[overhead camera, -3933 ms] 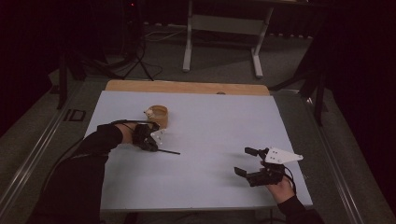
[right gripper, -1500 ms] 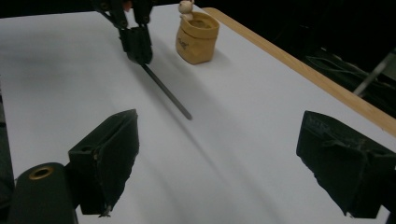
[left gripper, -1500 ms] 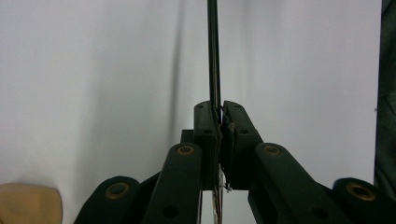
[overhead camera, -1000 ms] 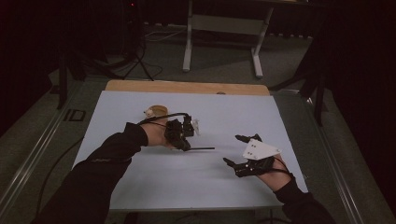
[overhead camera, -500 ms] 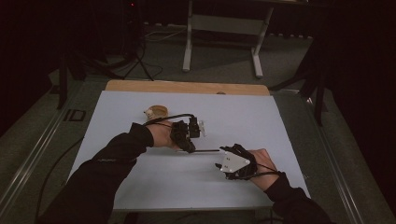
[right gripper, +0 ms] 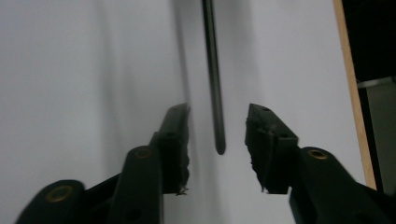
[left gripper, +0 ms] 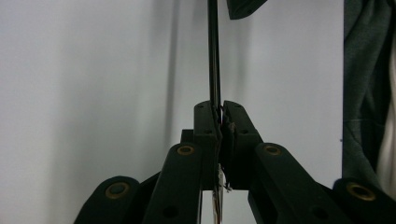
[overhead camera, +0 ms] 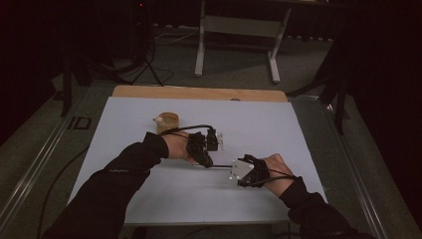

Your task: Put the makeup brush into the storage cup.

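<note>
A thin dark rod (overhead camera: 221, 166) lies level just above the white table (overhead camera: 278, 129), between my two hands. My left gripper (overhead camera: 204, 158) is shut on one end of it; in the left gripper view the rod (left gripper: 214, 56) runs straight out from the closed jaws of that gripper (left gripper: 218, 109). My right gripper (overhead camera: 230, 170) faces it from the right. In the right gripper view the rod's free end (right gripper: 213, 79) sits between the jaws of the right gripper (right gripper: 217, 116), which have just been closing, with a gap on each side of the rod.
A small wooden cup (overhead camera: 168, 122) with a pale object (overhead camera: 158, 119) at its rim stands behind my left hand. A wooden board edge (overhead camera: 199, 92) borders the table's far side. A metal stand (overhead camera: 236, 30) is on the floor beyond.
My right hand has moved left and down to the rod's free end, and its jaws have narrowed around it. The left hand stays still, holding the rod.
</note>
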The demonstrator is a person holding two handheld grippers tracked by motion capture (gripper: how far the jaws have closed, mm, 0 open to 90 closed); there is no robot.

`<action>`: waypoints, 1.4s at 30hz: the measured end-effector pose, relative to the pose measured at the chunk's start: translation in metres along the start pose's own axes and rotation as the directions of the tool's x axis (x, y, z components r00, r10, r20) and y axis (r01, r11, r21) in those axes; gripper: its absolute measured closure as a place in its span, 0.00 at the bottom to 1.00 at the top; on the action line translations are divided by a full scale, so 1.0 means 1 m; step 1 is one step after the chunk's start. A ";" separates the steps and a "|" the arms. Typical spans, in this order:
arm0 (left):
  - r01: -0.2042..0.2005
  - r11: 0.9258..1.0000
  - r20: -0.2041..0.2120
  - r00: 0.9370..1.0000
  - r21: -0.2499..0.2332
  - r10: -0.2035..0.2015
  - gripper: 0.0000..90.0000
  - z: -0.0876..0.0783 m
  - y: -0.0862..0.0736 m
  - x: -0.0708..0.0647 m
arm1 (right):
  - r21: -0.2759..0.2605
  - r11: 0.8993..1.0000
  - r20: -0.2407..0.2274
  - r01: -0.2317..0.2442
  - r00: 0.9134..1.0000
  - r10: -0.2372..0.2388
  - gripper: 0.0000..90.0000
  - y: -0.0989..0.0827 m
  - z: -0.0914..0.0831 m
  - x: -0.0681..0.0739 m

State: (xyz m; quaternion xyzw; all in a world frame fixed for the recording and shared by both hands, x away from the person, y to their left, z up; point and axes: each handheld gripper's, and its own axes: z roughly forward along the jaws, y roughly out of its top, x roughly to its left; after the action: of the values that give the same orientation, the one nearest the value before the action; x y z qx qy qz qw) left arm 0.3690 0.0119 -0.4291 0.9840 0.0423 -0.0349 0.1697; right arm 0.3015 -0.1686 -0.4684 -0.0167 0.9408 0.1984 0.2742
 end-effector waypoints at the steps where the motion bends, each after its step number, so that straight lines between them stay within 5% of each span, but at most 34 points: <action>1: -0.006 1.000 -0.004 1.000 0.000 0.006 0.95 0.000 0.001 -0.001 | 0.007 1.000 -0.010 -0.001 1.000 0.001 0.71 0.000 0.001 0.000; 5: 0.000 1.000 0.001 1.000 0.009 0.000 0.95 0.001 0.002 0.000 | 0.019 0.999 -0.031 0.039 0.999 -0.039 0.77 0.002 0.004 -0.001; 8: -0.010 1.000 0.011 1.000 0.001 0.010 0.95 0.000 0.002 -0.001 | 0.020 1.000 -0.039 0.011 0.999 -0.010 0.84 0.003 0.005 0.001; 11: -0.008 1.000 0.019 1.000 -0.002 0.008 0.95 0.001 0.002 -0.002 | 0.025 0.999 -0.045 0.035 0.998 -0.034 0.92 0.004 0.005 -0.001; 19: 0.015 1.000 0.051 0.999 -0.020 -0.014 0.94 0.000 0.000 0.002 | 0.021 0.999 -0.067 0.039 0.997 -0.038 0.95 0.004 0.005 -0.002; 20: 0.010 0.999 0.030 1.000 -0.035 -0.009 0.93 -0.001 -0.001 0.002 | 0.022 0.999 -0.069 0.038 0.997 -0.037 0.95 0.004 0.005 -0.002; 21: 0.027 0.998 0.028 0.999 -0.065 -0.026 0.91 -0.002 -0.002 0.003 | 0.027 0.999 -0.070 0.042 0.997 -0.041 0.95 0.004 0.005 -0.003; 24: -0.005 0.992 -0.027 1.000 -0.130 0.001 0.72 -0.007 -0.005 0.003 | 0.024 1.000 -0.079 0.018 0.997 -0.016 0.95 0.002 0.005 -0.004; 28: -0.024 0.973 -0.061 0.998 -0.228 0.010 0.56 -0.016 -0.008 0.002 | 0.031 1.000 -0.092 -0.006 0.996 0.009 0.95 0.000 0.003 -0.007; 35: -0.003 0.970 -0.109 0.994 -0.244 -0.024 0.41 -0.025 -0.012 0.000 | 0.036 0.999 -0.088 -0.021 0.996 0.024 0.95 -0.002 0.003 -0.006; 40: 0.015 0.959 -0.125 0.991 -0.284 -0.052 0.38 -0.033 -0.021 0.002 | 0.053 0.998 -0.083 -0.034 0.996 0.038 0.95 -0.003 0.002 -0.007; 42: 0.028 0.954 -0.126 0.990 -0.299 -0.069 0.36 -0.036 -0.024 0.002 | 0.068 0.995 -0.093 -0.076 0.992 0.082 0.95 -0.004 0.002 -0.010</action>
State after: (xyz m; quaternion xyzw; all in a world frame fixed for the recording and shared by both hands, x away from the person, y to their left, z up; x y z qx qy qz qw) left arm 0.3706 0.0468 -0.4034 0.9461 0.0827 0.0345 0.3113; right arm 0.3112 -0.1724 -0.4663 0.0197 0.9587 0.1778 0.2213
